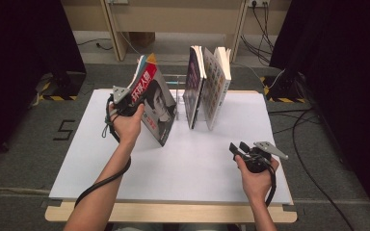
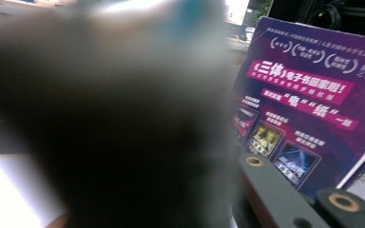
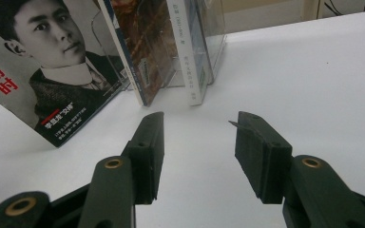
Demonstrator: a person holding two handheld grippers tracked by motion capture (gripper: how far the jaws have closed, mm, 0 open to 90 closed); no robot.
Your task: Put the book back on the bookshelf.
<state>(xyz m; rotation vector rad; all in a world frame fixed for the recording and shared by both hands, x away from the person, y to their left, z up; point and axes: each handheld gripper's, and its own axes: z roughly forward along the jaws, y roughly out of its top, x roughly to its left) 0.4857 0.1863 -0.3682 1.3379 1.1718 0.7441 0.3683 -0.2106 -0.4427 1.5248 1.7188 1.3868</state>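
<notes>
Leaning back to about 11 o'clock, the portrait book (image 1: 154, 103) rests its lower corner on the white table (image 1: 183, 163), at 10 o'clock from the table's middle, with its top edge up off the surface. The left gripper (image 1: 134, 103) is clamped on the book's left edge, jaws pressed together on the cover. At 3 o'clock from this book, just beside it, the purple book (image 1: 192, 84) and the patterned book (image 1: 216, 86) stand upright in a clear stand (image 3: 204, 42), their tops splayed apart. In the left gripper view the purple book (image 2: 309, 109) sits at 3 o'clock behind a dark blur. The right gripper (image 1: 238, 148) hovers at 4 o'clock near the table's front edge, its fingers (image 3: 147, 147) apart with only table between them.
</notes>
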